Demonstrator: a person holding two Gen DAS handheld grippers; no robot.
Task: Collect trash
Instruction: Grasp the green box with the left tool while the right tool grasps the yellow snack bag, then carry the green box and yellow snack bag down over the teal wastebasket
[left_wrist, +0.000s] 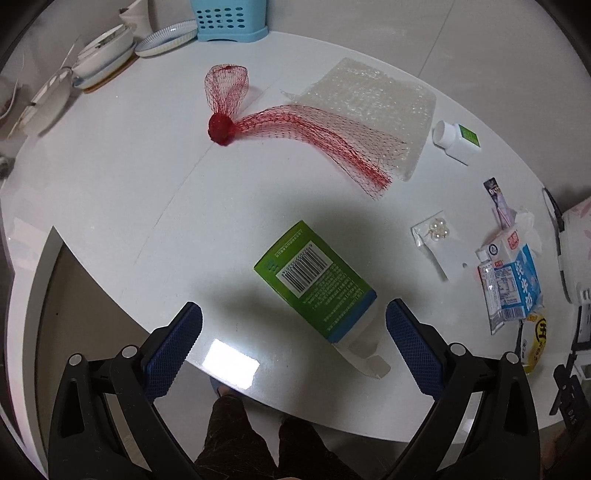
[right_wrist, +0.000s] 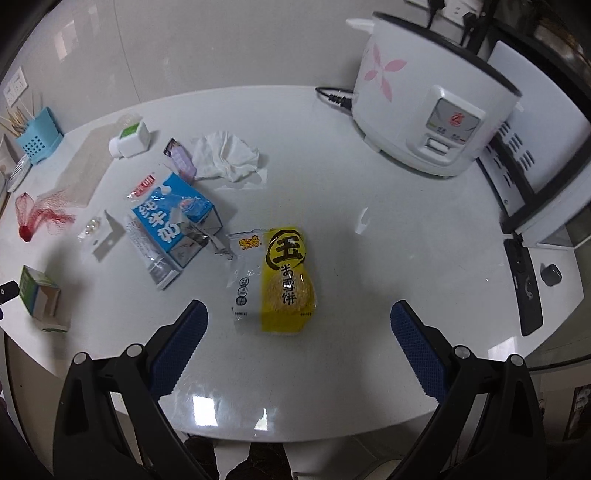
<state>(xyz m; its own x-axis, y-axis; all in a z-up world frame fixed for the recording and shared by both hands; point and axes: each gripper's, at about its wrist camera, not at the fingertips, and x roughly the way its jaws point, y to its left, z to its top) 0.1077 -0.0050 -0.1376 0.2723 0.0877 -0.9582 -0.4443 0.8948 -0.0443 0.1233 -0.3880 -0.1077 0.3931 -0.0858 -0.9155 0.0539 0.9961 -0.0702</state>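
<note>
Trash lies scattered on a white table (left_wrist: 110, 177). My left gripper (left_wrist: 293, 317) is open above the near edge, its jaws either side of an open green carton (left_wrist: 314, 275). Beyond it lie a red mesh net (left_wrist: 295, 125) and a bubble-wrap sheet (left_wrist: 369, 107). My right gripper (right_wrist: 299, 317) is open and empty, just short of a yellow snack wrapper (right_wrist: 284, 280). A blue milk carton (right_wrist: 173, 225), a crumpled tissue (right_wrist: 225, 155), a purple sachet (right_wrist: 181, 158), a small white-and-green bottle (right_wrist: 129, 140) and a clear packet on white card (right_wrist: 101, 232) lie further left.
A white rice cooker (right_wrist: 424, 110) with a power cord stands at the back right, next to a white appliance (right_wrist: 535, 147). A blue utensil holder (left_wrist: 229, 18) and stacked dishes (left_wrist: 107, 51) stand at the far left. A black remote (right_wrist: 524, 280) lies at the right edge.
</note>
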